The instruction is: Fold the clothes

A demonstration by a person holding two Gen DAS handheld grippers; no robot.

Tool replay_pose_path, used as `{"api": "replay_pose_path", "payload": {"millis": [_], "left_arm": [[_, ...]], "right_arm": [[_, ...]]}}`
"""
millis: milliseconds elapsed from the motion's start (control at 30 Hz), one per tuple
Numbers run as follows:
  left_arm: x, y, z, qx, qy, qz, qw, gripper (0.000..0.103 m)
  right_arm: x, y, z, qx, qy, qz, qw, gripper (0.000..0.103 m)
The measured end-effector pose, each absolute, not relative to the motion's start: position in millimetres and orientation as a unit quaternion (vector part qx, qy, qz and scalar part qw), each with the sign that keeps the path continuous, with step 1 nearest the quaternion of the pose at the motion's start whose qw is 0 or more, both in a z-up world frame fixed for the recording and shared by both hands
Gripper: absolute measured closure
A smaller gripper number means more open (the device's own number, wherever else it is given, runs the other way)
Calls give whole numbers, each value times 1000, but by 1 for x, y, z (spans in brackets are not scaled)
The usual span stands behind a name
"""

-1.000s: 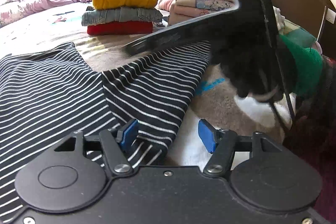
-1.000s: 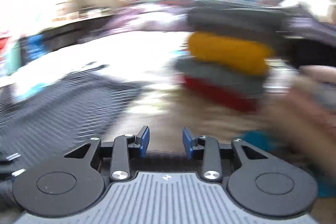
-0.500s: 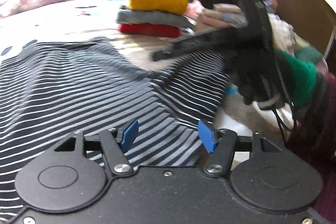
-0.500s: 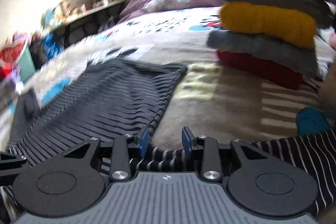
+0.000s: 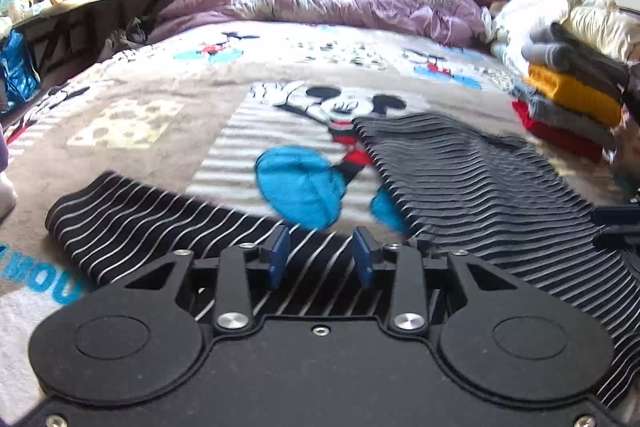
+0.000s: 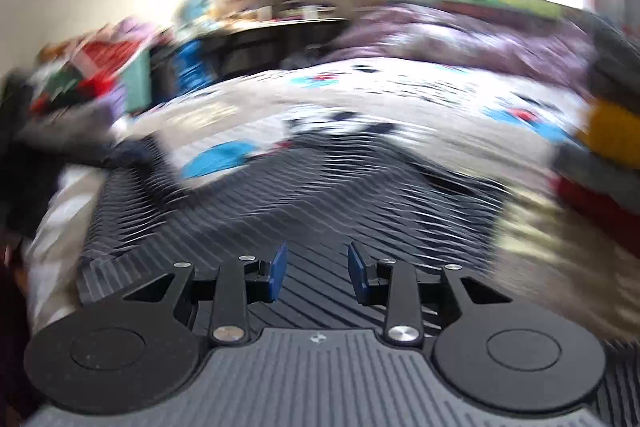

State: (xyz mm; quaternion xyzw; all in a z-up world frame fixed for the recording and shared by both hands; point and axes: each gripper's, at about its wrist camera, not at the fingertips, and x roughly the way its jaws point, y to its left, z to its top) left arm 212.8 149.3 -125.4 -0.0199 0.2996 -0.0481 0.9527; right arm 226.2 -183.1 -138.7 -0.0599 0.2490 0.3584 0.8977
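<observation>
The striped garment lies spread on the bed, two long parts running from the near edge: one out to the left, the wider one reaching far and right toward the stack of folded clothes.

It looks light, thin and limp, a knit that will sag and drag on the fleecy blanket rather than hold a line. My guess is it wants pinching at a hem or corner, with both tools lifting together so the fold lands flat.

Left tool: released, blue pads apart, nothing between them, with striped cloth lying just under and ahead of it. Right tool: also released, pads apart over the dark striped cloth, nothing gripped. That view is heavily smeared, so fine detail is lost.

Against half a second ago, the left view has swung left. The other tool and the gloved hand that filled its right side are gone, and the stack has slid to the far right edge. The right view sat at the garment's near edge with bare blanket ahead; now stripes fill the ground in front of its pads.
</observation>
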Motion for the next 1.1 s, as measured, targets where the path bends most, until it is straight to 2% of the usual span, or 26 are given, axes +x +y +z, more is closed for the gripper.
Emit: {"api": "replay_pose_path", "payload": {"millis": [33,200,300,567,633,733,767,833,900,1000,1100], "left_arm": [[212,147,-127,-11,304,-60,951,80],[242,140,-149,-9,335,-66,940,82],[247,141,-151,-14,332,-54,942,82],[227,145,-136,-22,315,-83,945,82],[236,135,-144,-9,333,-86,939,77],[243,134,-138,-27,331,-81,940,76],[245,137,-132,-40,322,-82,942,73],[250,142,-120,-65,304,-82,947,40],[262,145,-112,-86,303,-81,946,25],[289,147,-103,-112,321,-79,937,9],[316,146,-100,-126,333,-75,931,4]], "right_arm": [[218,-166,-137,-69,245,377,890,67],[182,-83,-141,-126,237,455,849,69],[169,-49,-157,-177,266,470,823,69],[162,-56,-157,-152,278,462,828,70],[164,-57,-156,-149,283,464,826,70],[174,-69,-149,-118,293,472,823,70],[181,-78,-145,-99,295,468,827,70],[200,-101,-137,-59,296,448,842,70],[226,-130,-129,-17,293,415,861,69],[266,-178,-123,35,287,345,893,69],[305,-227,-128,83,296,275,911,61]]}}
